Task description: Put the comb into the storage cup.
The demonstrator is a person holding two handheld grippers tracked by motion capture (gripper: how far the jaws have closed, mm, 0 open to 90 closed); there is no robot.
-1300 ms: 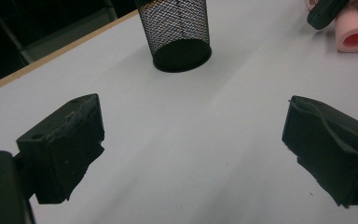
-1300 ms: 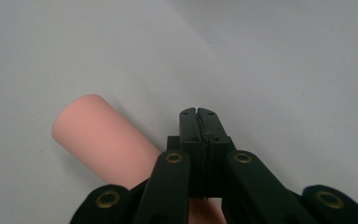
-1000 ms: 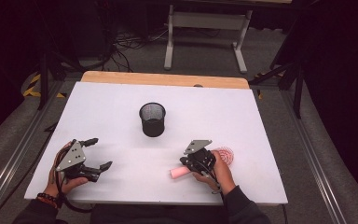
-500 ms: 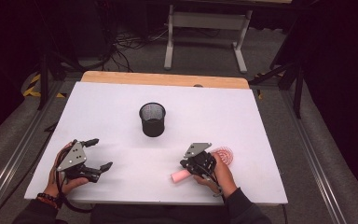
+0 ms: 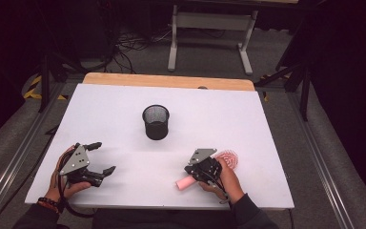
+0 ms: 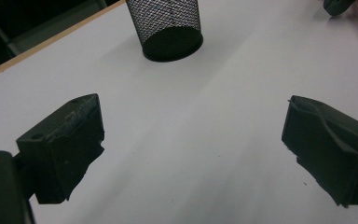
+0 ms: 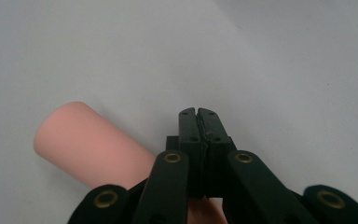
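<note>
A pink cylinder (image 5: 184,182) lies on the white table (image 5: 124,119) near its front edge. My right gripper (image 5: 193,172) rests right over it. In the right gripper view the jaws (image 7: 198,114) are pressed together with nothing between their tips, and the pink cylinder (image 7: 88,144) lies at their left and runs under them. My left gripper (image 5: 102,157) sits at the front left, open and empty; in the left gripper view its jaws (image 6: 196,140) stand wide apart over bare table. A black mesh cup (image 5: 156,122) stands upright mid-table, the same mesh cup (image 6: 165,23) ahead of the left jaws.
A red spiral-patterned disc (image 5: 229,158) lies flat beside the right hand, partly covered by it. A wooden strip (image 5: 167,81) runs along the table's far edge. Metal rails flank both sides, and stand legs and cables sit on the floor beyond.
</note>
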